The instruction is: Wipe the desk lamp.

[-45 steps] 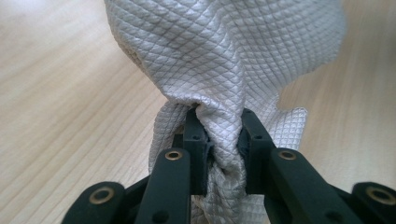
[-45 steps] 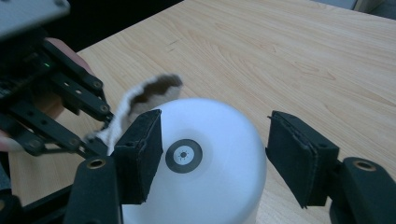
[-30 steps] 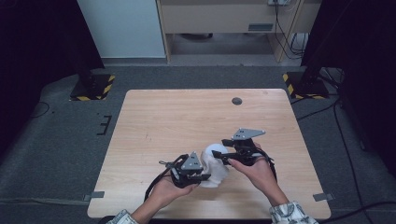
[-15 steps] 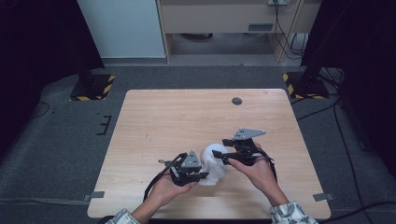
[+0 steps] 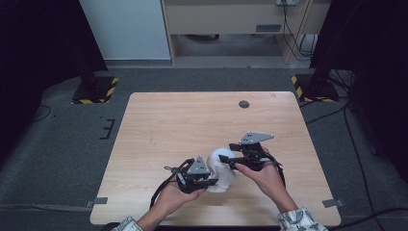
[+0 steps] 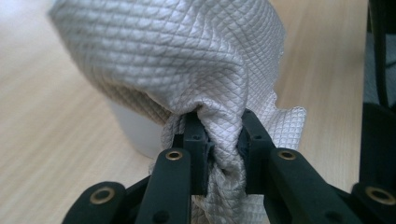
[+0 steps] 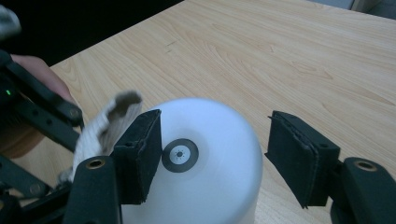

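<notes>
Left gripper view: the left gripper (image 6: pixel 224 154) is clenched on a bunched fold of grey quilted cloth (image 6: pixel 187 60), which is pinched between its two fingers (image 6: pixel 194 144) and billows beyond them over a white cup (image 6: pixel 135 130). Right gripper view: the right gripper (image 7: pixel 215 149) is spread, its pads (image 7: pixel 140 154) on either side of the cup (image 7: pixel 205 172); the left pad touches it, the right pad stands just apart. High view: cup and cloth (image 5: pixel 222 168) lie between both grippers near the front edge of the wooden table (image 5: pixel 192 120).
</notes>
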A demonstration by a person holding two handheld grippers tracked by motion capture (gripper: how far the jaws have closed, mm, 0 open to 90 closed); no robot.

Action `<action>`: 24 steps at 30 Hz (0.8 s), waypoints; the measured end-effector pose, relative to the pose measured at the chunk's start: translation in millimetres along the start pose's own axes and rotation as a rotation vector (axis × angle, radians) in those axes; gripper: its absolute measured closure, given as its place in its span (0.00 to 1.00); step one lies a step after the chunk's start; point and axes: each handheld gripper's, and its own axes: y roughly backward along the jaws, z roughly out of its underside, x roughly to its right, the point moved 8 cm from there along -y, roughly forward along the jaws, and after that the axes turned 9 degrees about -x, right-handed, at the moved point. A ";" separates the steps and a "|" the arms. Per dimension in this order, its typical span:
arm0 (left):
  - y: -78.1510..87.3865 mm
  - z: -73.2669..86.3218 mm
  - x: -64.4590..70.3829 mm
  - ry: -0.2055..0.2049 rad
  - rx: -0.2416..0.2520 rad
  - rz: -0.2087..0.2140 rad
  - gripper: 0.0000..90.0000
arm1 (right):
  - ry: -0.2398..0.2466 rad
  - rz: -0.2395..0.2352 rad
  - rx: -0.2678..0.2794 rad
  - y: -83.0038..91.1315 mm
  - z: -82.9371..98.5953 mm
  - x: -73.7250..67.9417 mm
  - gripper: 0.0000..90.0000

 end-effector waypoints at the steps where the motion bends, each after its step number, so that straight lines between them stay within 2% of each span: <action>1: -3.4 1.1 1.8 -0.009 -0.014 0.003 0.84 | -0.002 -0.002 0.000 -0.1 0.1 0.1 0.39; 3: -9.5 -0.2 7.3 -0.037 -0.022 0.007 0.84 | -0.005 -0.005 0.001 -0.3 0.1 0.3 0.39; 5: -9.9 -5.2 11.7 -0.055 0.002 0.015 0.84 | -0.004 -0.005 0.001 -0.2 0.1 0.1 0.39; 8: -8.8 -11.4 16.6 -0.067 0.041 0.034 0.84 | -0.003 -0.005 0.002 -0.2 0.1 0.2 0.39; 10: -11.4 -11.2 17.0 -0.066 0.034 0.033 0.84 | -0.003 -0.005 0.002 -0.2 0.1 0.1 0.39; 13: -17.8 -2.8 9.2 -0.049 -0.036 0.023 0.84 | -0.001 -0.003 0.002 -0.2 0.1 0.1 0.39; 16: -13.7 3.2 1.6 -0.032 -0.053 0.020 0.84 | 0.001 0.000 0.005 -0.4 -0.2 0.3 0.40; 20: 2.2 10.5 -10.7 -0.016 -0.040 -0.003 0.84 | 0.001 0.000 0.005 -0.2 0.1 -0.1 0.40; 24: 18.2 14.8 -29.6 0.042 0.005 -0.033 0.84 | 0.005 -0.007 0.002 -0.2 0.2 -1.5 0.39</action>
